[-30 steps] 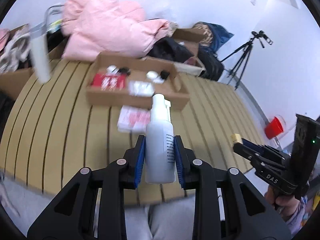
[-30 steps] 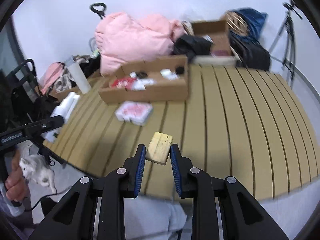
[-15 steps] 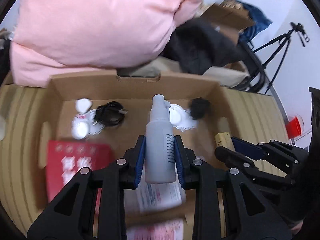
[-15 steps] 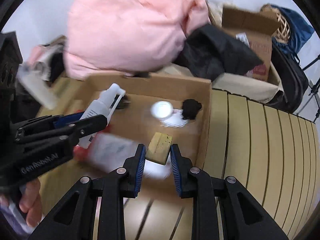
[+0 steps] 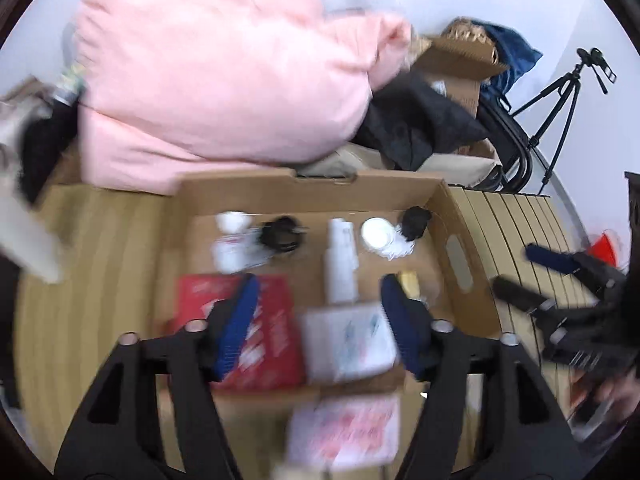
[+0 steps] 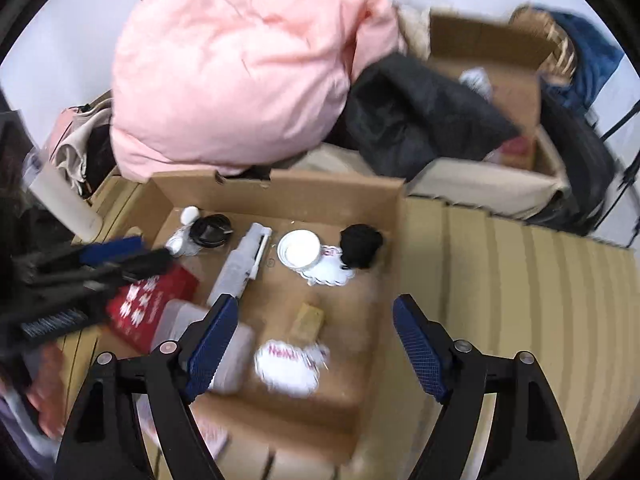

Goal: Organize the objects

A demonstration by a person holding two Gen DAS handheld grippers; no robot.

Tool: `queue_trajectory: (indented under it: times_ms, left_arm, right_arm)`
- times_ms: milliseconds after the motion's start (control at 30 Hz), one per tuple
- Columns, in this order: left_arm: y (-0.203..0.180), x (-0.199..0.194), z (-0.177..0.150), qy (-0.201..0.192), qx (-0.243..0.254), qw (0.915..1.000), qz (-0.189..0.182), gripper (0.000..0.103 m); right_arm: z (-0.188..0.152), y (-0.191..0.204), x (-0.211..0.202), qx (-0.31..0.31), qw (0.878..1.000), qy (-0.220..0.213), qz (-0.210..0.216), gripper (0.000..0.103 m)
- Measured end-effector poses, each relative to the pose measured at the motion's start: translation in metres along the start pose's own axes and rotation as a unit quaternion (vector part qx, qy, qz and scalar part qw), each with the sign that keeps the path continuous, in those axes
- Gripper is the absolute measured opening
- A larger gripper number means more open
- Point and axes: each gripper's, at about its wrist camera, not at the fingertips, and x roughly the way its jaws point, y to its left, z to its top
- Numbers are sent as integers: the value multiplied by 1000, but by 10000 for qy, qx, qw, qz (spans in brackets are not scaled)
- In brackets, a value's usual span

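Observation:
Both grippers hang over a shallow cardboard box (image 5: 460,256) (image 6: 280,190) on a slatted wooden table. My left gripper (image 5: 318,312) is opening, with nothing pressed between its pads. The white spray bottle (image 5: 340,264) (image 6: 242,264) lies on the box floor just beyond its fingertips. My right gripper (image 6: 312,334) is opening too, and no pad touches anything. The small yellow block (image 6: 308,318) (image 5: 410,280) rests on the box floor under the gap. The right gripper (image 5: 532,276) shows at the right edge of the left wrist view.
The box also holds a red packet (image 5: 264,320), a white lid (image 6: 300,250), a black cap (image 6: 362,244), a coiled black cable (image 6: 210,230) and white packets. A pink duvet (image 5: 224,64) and dark clothes pile up behind. A tripod (image 5: 560,92) stands far right.
Both grippers went from shut to wide apart. The spray bottle left the left jaws and the yellow block left the right jaws; both now lie in the box.

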Motion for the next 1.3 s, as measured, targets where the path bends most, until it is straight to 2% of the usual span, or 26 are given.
queue_trajectory:
  times_ms: [133,233,300,400,467,567,667,767,867,1000,1100,1167,1300]
  left_arm:
    - [17,-98,-51,-418,205,9988,155,74]
    - [31,-147,-84,-575,241,9979,187,85]
    - [39,-178,-112,-634,263,9969,372,90]
    - [39,-196,-144,-600,340,9954,660,92]
    - [36,-206,-177,-556,266,9943,870,92]
    - [27,-218,-230,-543,57,9957,748,92]
    - [23,-222,-266,-356,-110,9979,526,92]
    - [22,-220,-270,-168,-116,9987,459,92]
    - [18,-217,-262,-272,11,9981,554,92]
    - [19,-202,-259,-255,-66,9993,253,92]
    - [22,-166,-243,-238,-6,9997,69,91]
    - [25,-130,-225,-277,-44,9996,26,89]
    - [27,-58,-194,73,-186,9997,-114,73]
  right_arm:
    - [-40,2,-77,-179,9996,-217,-52,83]
    - [-78,9,-133,-349,9986,-368,-134,83]
    - [-105,14,-163,-421,9980,-441,-178,83]
    - [-140,22,-194,-377,9976,-545,-188,83]
    - [-162,28,-205,-292,9976,-599,-207,83]
    - [-210,43,-214,0,9974,-678,-228,83]
    - [-267,59,-212,485,9972,-510,260,83]
    - [-296,68,-202,603,9966,-231,509,83]
    - [-301,71,-189,548,9981,-24,281,83]
    - [-293,70,-187,786,9957,-212,446,83]
    - [-279,73,-169,729,9956,-154,566,81]
    - [-264,76,-151,635,9960,-155,614,68]
    - [-224,80,-101,620,9955,-234,682,62]
